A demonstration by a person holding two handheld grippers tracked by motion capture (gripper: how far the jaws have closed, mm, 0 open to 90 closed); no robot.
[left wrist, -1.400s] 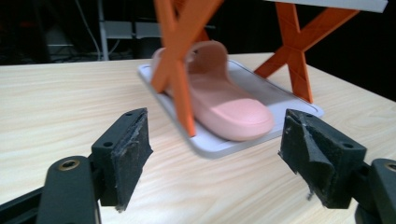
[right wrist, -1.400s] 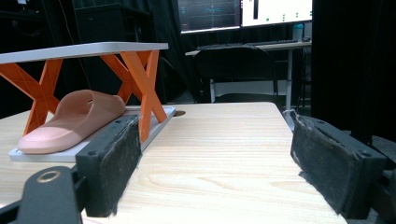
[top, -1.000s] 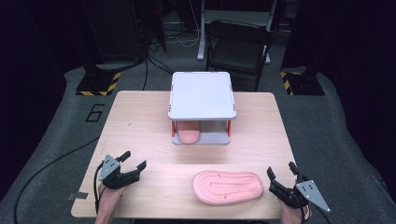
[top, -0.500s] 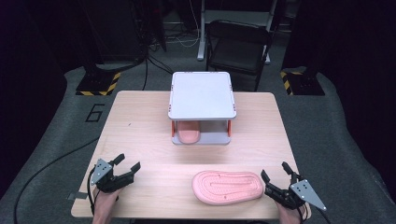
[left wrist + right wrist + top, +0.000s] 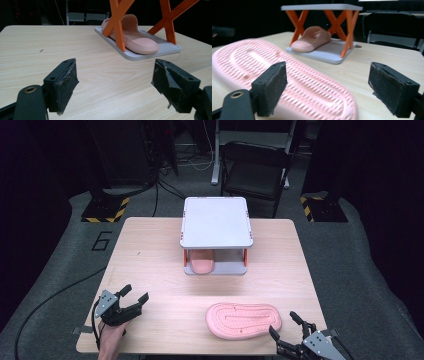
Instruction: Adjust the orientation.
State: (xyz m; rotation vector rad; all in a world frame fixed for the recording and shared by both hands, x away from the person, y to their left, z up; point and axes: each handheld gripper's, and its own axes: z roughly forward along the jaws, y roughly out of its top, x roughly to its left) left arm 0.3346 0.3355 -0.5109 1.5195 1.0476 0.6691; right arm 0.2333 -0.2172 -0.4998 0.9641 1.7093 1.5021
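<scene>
A pink slipper (image 5: pixel 244 320) lies sole-up near the table's front edge, right of centre; in the right gripper view the slipper (image 5: pixel 287 77) spreads just past my jaws. Its mate (image 5: pixel 201 263) sits on the lower shelf of a small rack with a white top (image 5: pixel 216 221) and orange legs, also seen as the slipper (image 5: pixel 136 37) in the left gripper view and slipper (image 5: pixel 312 38) in the right gripper view. My left gripper (image 5: pixel 134 298) is open at the front left, empty. My right gripper (image 5: pixel 284 324) is open at the front right corner, just right of the upturned slipper.
The wooden table (image 5: pixel 150 250) has bare surface to the left of and in front of the rack. A black chair (image 5: pixel 255 165) stands behind the table. Dark floor mats with striped edges (image 5: pixel 105 212) surround it.
Both grippers have drawn back toward the table's front edge. The right one now sits lower at the corner. The slippers and rack have not moved.
</scene>
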